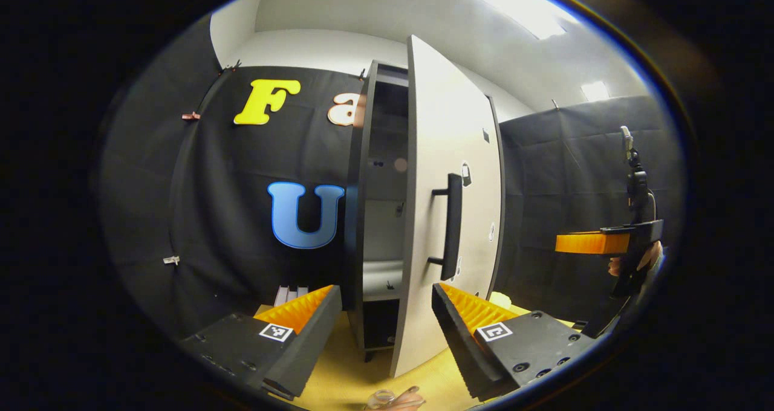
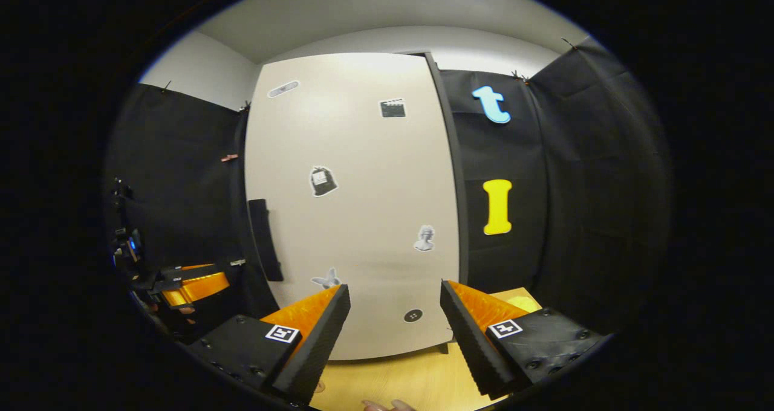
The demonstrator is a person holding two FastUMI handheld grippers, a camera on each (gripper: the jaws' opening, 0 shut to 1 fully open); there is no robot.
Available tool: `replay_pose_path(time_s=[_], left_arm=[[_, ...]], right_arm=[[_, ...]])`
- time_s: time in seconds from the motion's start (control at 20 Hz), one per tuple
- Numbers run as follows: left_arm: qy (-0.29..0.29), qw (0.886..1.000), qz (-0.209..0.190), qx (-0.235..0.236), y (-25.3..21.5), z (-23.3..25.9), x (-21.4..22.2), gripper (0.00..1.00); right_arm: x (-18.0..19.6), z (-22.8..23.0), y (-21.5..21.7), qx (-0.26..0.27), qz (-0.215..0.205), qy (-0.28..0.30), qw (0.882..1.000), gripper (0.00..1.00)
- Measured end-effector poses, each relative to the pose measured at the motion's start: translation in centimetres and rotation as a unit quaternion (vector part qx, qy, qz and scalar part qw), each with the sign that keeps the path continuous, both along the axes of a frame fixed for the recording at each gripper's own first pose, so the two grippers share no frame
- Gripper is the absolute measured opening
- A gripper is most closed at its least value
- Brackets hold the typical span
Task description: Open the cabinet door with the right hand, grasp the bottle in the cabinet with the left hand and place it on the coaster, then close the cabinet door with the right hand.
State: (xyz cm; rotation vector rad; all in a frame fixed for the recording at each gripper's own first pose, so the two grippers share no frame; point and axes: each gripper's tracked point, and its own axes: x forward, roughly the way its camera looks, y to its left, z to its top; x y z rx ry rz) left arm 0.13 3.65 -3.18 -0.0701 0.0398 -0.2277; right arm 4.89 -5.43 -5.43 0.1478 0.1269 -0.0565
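We held the left tool (image 1: 387, 314) wide, gripping nothing | cabinet door (image 1: 450, 175) stood ajar straight ahead of it, handle (image 1: 450, 226) facing us | bottle not made out | right tool (image 2: 393, 317) wide, door face ahead, above the bench (image 2: 411, 378).

One cabinet (image 1: 375, 217) with one door (image 2: 357, 205), one handle (image 1: 452, 226), and six stickers on the door.

No readable text on anything in the booth.
The cabinet door (image 2: 357, 205), centre of the right gripper view, bears only picture stickers (image 2: 323, 181); each gripper's fingers (image 1: 490, 326) carry square coded markers (image 1: 276, 332), not words.
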Motion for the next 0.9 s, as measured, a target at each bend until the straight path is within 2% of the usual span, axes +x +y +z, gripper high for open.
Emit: replay_pose_path(time_s=[0.15,0.4,0.6,0.9], left_arm=[[0.0,1.0,-0.019,0.004,-2.1,0.2,-0.6,0.96],[0.013,0.999,-0.048,-0.02,-5.3,-0.1,-1.7,0.94],[0.012,0.999,-0.05,-0.012,-5.8,0.1,-1.8,0.95],[0.015,0.999,-0.049,-0.017,-6.2,-0.2,-1.2,0.95]], right_arm=[[-0.5,1.2,-1.4,-0.007,-0.033,-0.028,0.999,0.98],[-2.3,2.6,-2.4,-0.029,-0.064,-0.054,0.996,0.98],[-3.1,3.0,-1.6,-0.019,-0.054,-0.059,0.997,0.98],[-3.7,3.0,-1.2,-0.039,-0.044,-0.056,0.997,0.98]])
